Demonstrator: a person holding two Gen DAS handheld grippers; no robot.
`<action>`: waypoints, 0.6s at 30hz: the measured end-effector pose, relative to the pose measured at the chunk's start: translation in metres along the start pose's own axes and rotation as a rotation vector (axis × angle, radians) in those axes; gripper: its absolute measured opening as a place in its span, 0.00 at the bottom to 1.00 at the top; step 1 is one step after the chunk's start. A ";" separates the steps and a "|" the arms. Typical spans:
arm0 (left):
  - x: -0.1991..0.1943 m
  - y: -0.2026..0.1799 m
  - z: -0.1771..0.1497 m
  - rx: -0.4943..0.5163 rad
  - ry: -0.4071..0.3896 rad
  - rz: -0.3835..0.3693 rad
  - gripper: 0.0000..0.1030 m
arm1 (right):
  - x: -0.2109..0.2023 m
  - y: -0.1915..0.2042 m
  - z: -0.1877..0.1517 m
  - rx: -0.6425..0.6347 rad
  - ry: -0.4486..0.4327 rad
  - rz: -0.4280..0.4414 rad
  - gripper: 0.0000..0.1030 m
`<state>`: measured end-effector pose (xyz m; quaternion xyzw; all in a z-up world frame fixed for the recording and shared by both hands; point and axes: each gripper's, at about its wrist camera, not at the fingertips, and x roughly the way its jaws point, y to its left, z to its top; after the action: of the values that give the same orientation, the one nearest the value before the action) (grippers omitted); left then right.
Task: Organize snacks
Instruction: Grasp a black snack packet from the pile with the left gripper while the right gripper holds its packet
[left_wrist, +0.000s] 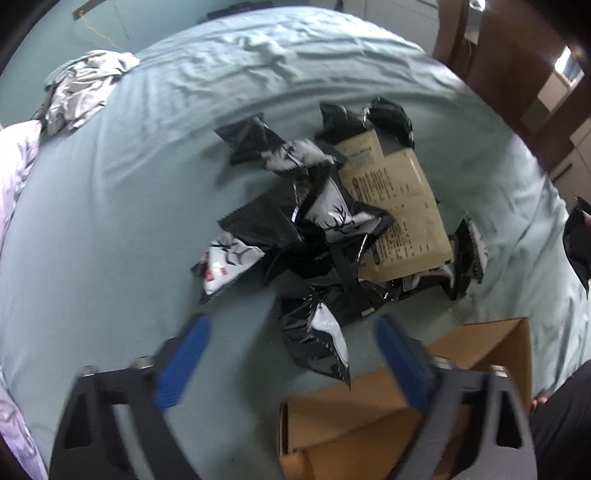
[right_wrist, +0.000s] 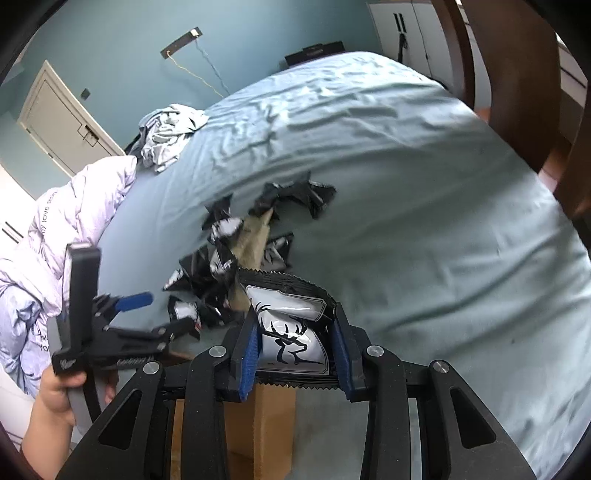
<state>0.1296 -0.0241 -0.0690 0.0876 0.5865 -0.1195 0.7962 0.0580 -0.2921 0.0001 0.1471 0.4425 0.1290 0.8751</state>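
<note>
A: Well, the bed (left_wrist: 110, 206) carries a pile of snack packets (left_wrist: 317, 221) beside the cardboard box (left_wrist: 369, 413).

B: The left gripper (left_wrist: 291, 362) hangs spread and empty; the right gripper (right_wrist: 297, 354) pinches a deer-print packet (right_wrist: 291, 332) above the box.

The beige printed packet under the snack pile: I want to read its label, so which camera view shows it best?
The left wrist view: the beige printed packet lies face up near the frame's middle, with its printed text visible though partly covered by black snack packets. The right wrist view shows only a thin tan strip among the pile.
</note>
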 end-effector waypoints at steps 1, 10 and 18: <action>0.005 0.000 0.000 -0.007 0.021 -0.008 0.55 | -0.003 0.005 -0.003 -0.001 0.001 -0.005 0.32; -0.012 0.005 -0.013 -0.067 -0.032 -0.019 0.30 | -0.005 0.020 -0.007 -0.041 -0.026 -0.090 0.32; -0.088 0.002 -0.042 -0.069 -0.181 0.026 0.30 | -0.013 0.036 -0.020 -0.065 -0.072 -0.114 0.32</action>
<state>0.0673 -0.0030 0.0026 0.0568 0.5146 -0.0963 0.8501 0.0304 -0.2612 0.0118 0.0976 0.4142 0.0880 0.9007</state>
